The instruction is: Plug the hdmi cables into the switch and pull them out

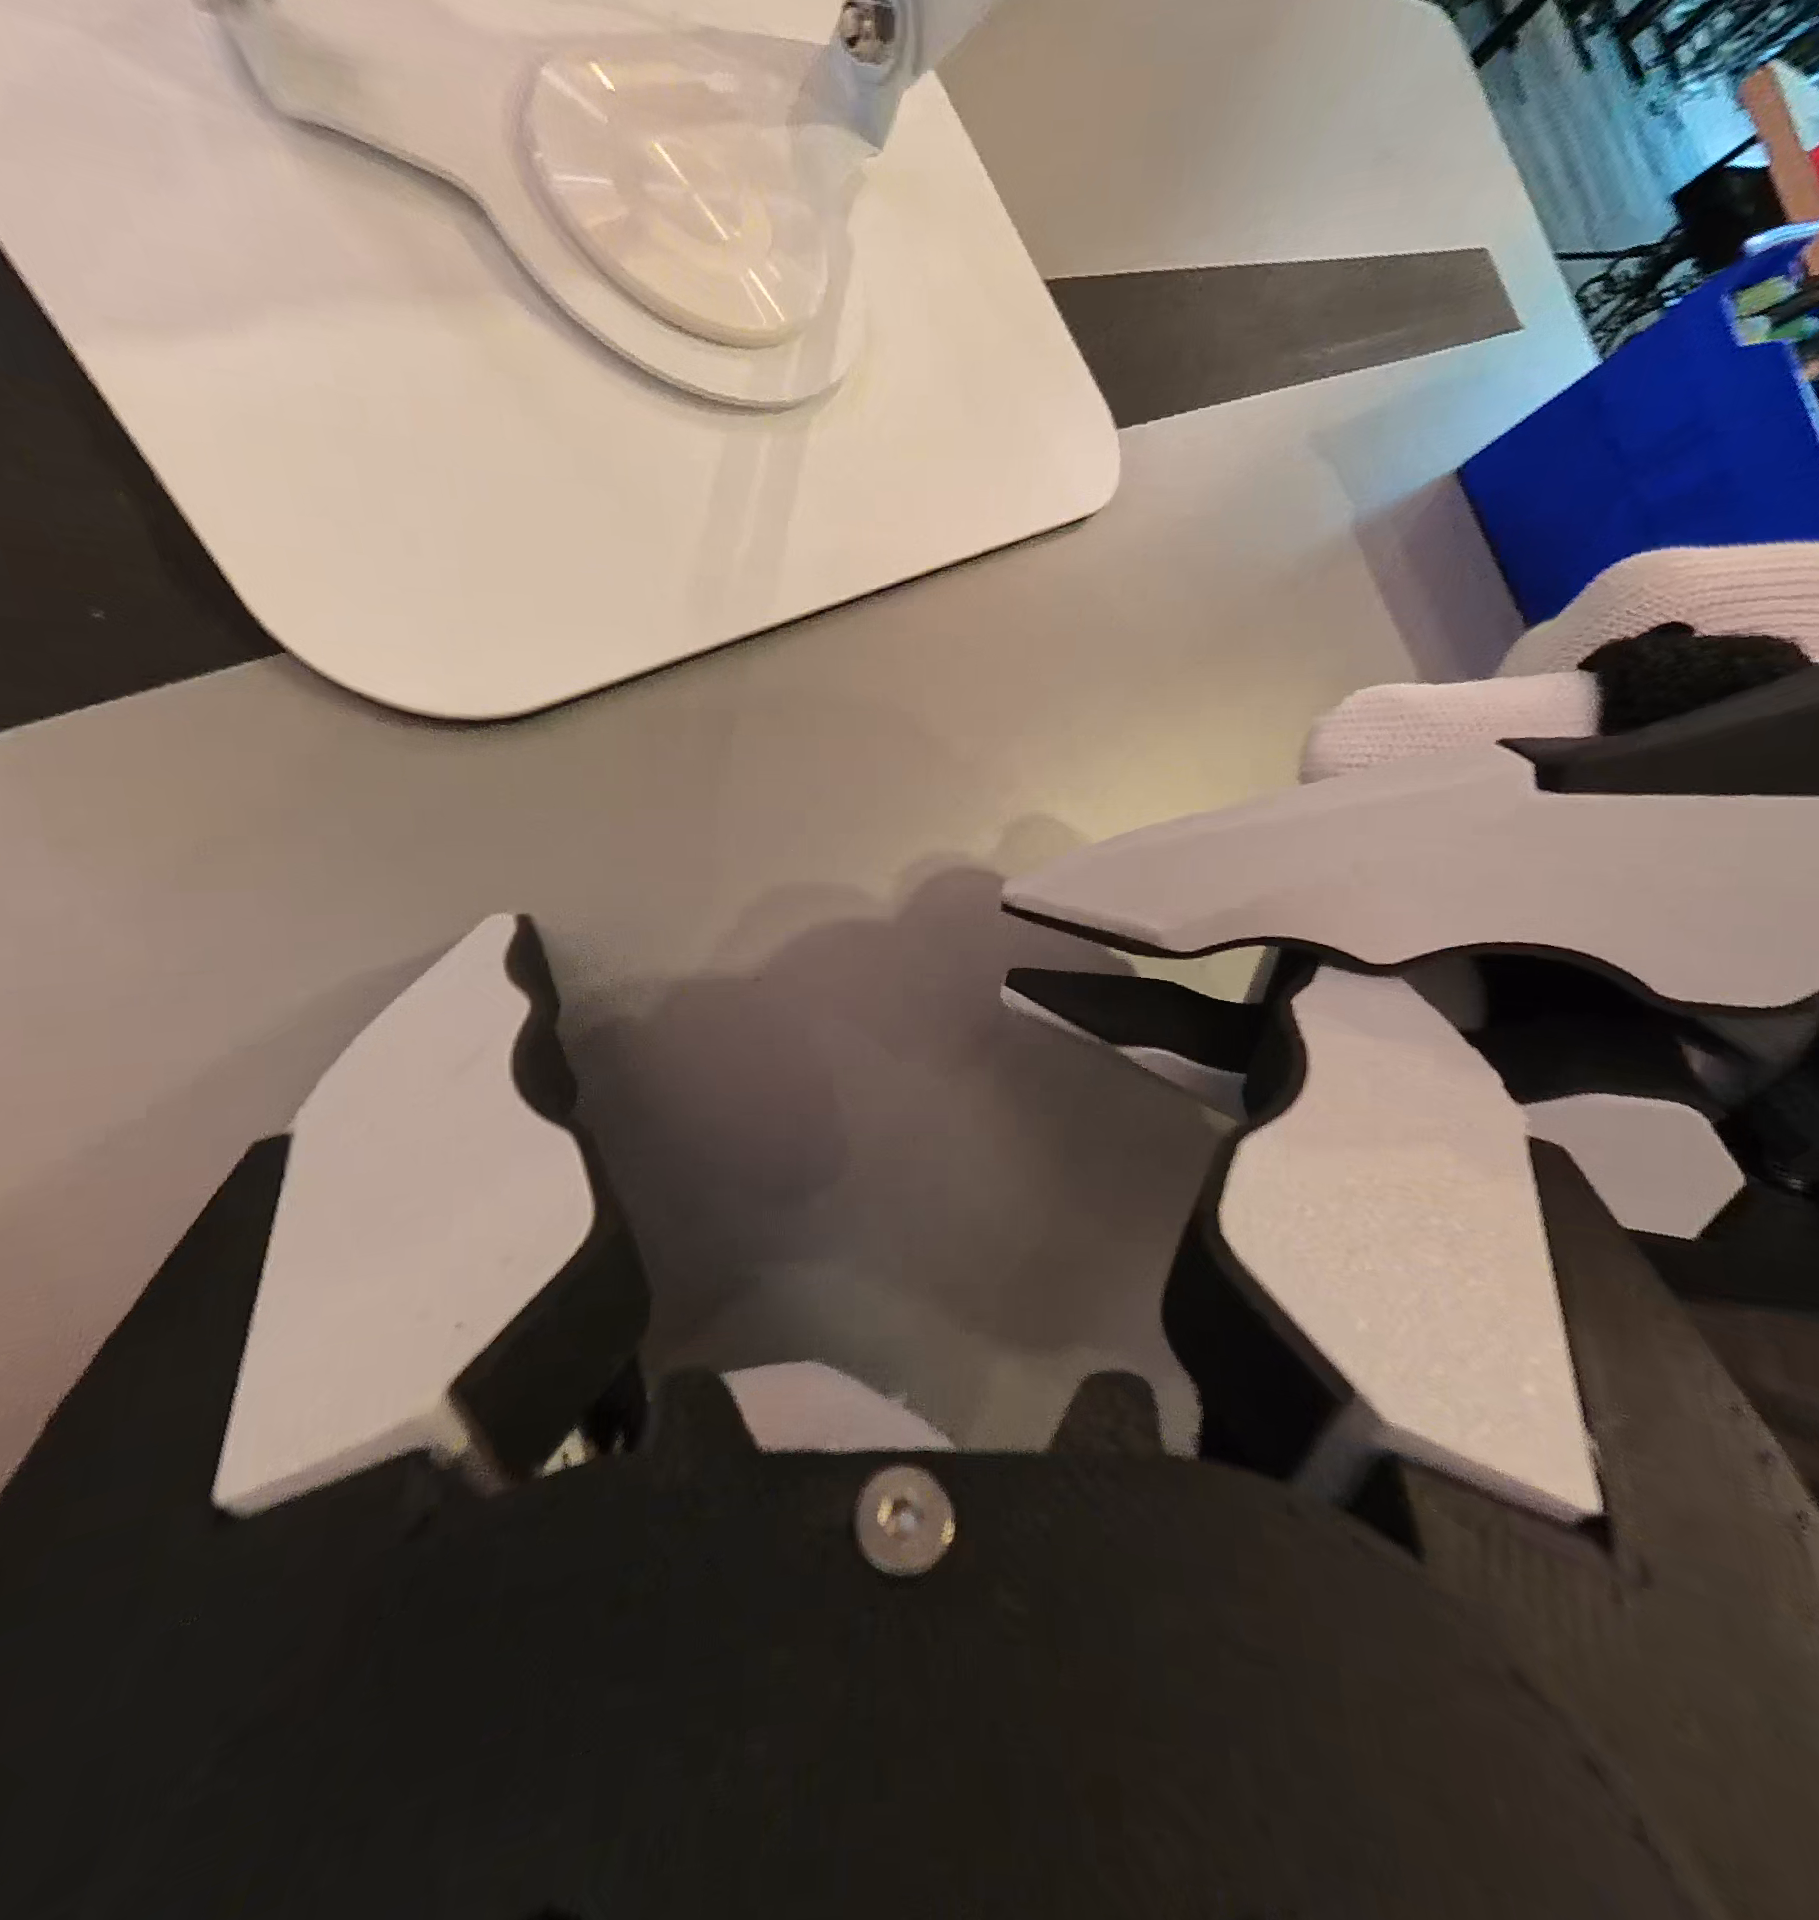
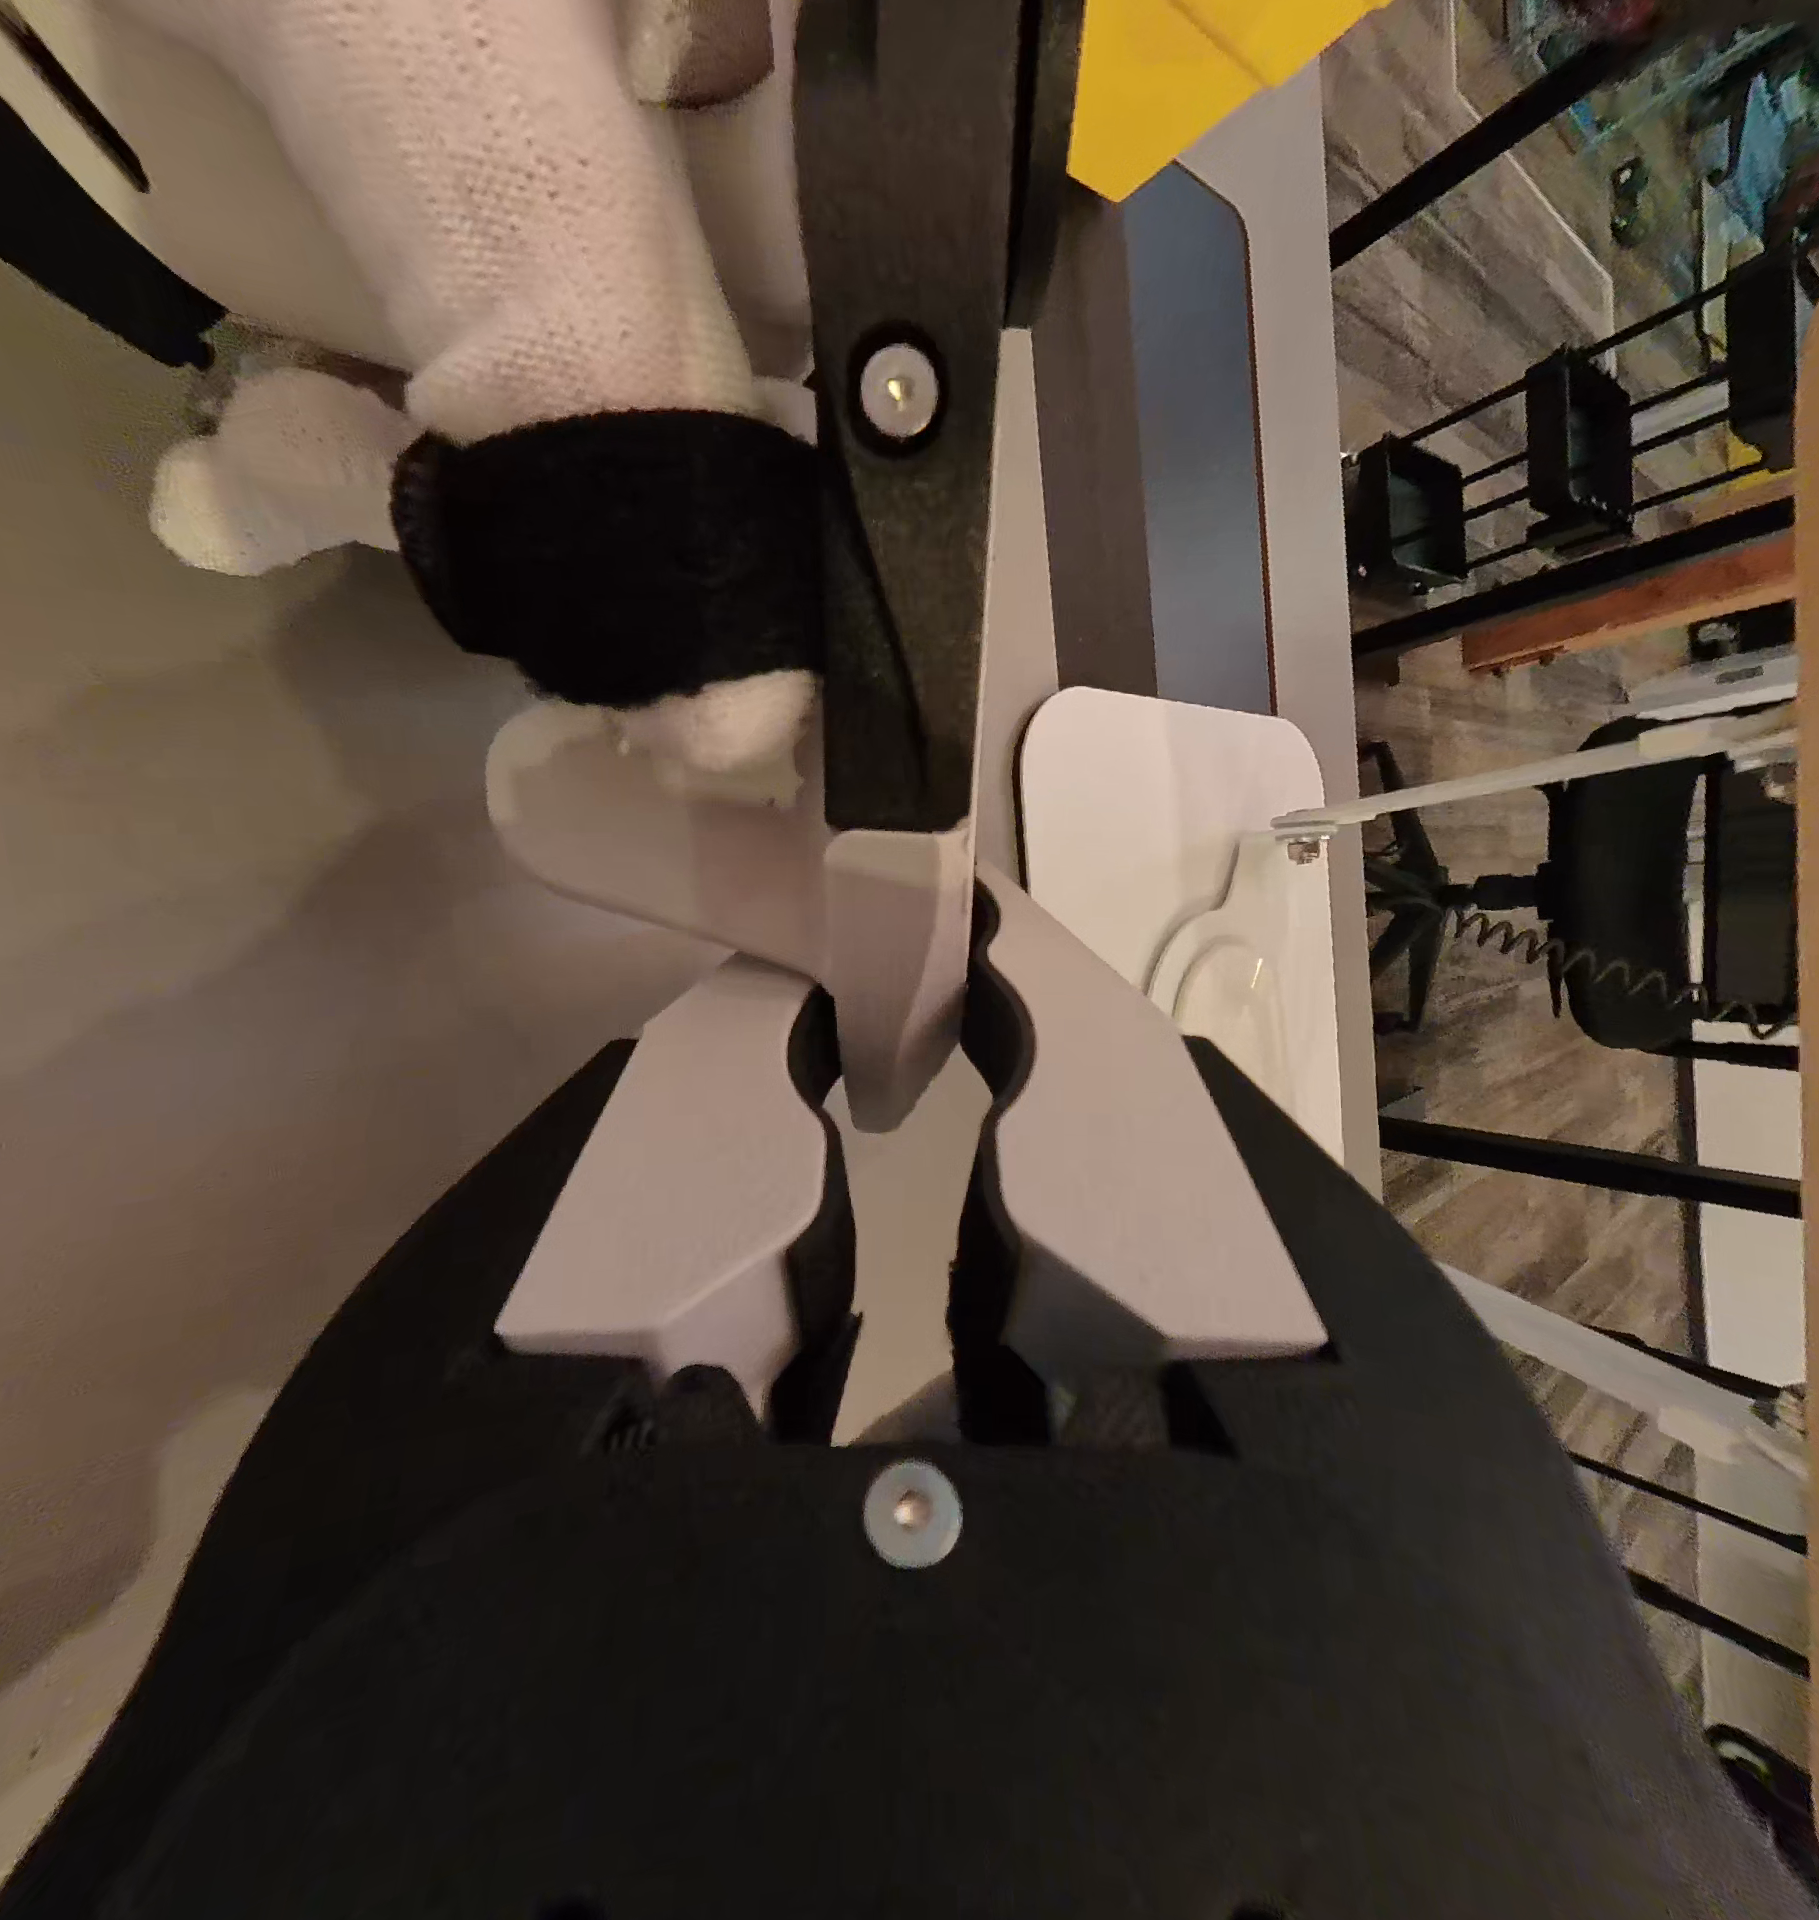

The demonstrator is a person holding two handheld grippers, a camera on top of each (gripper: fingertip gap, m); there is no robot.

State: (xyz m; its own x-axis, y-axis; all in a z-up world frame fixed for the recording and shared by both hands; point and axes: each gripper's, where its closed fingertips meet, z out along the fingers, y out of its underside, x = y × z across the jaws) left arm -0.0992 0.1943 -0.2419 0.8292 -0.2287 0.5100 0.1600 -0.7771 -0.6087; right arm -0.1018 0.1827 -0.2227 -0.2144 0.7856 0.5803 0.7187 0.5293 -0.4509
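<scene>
Entanglement is the main hazard here: the two tools are interlocked rather than near any connector. The left gripper (image 1: 900,956) hangs over the bare grey table (image 1: 261,831) with its jaws spread wide and nothing between them. The right gripper (image 2: 874,935) comes in from the side, and its jaws have narrowed around the tip of one of the left gripper's fingers (image 2: 889,997). In the right wrist view that finger seems to touch both inner faces, though how firmly it is pinched cannot be told.

Neither the hdmi cables nor the switch shows in either view, so their place is unknown from here. The only other things on the table are a white stand base (image 1: 572,468) and its clear disc (image 1: 676,239), ahead of the left gripper.

If either hand pulls away sideways while the right jaws are closed, the trapped finger could be levered and flexed, or the gripper twisted in the white-gloved hand (image 2: 469,260). My judgement is that the right jaws should part first, and the tools then separate along the finger's length. A second risk is reaching blind: with the task's things out of sight, a fast swing toward them could knock the stand base or snag a cable before either camera shows it
</scene>
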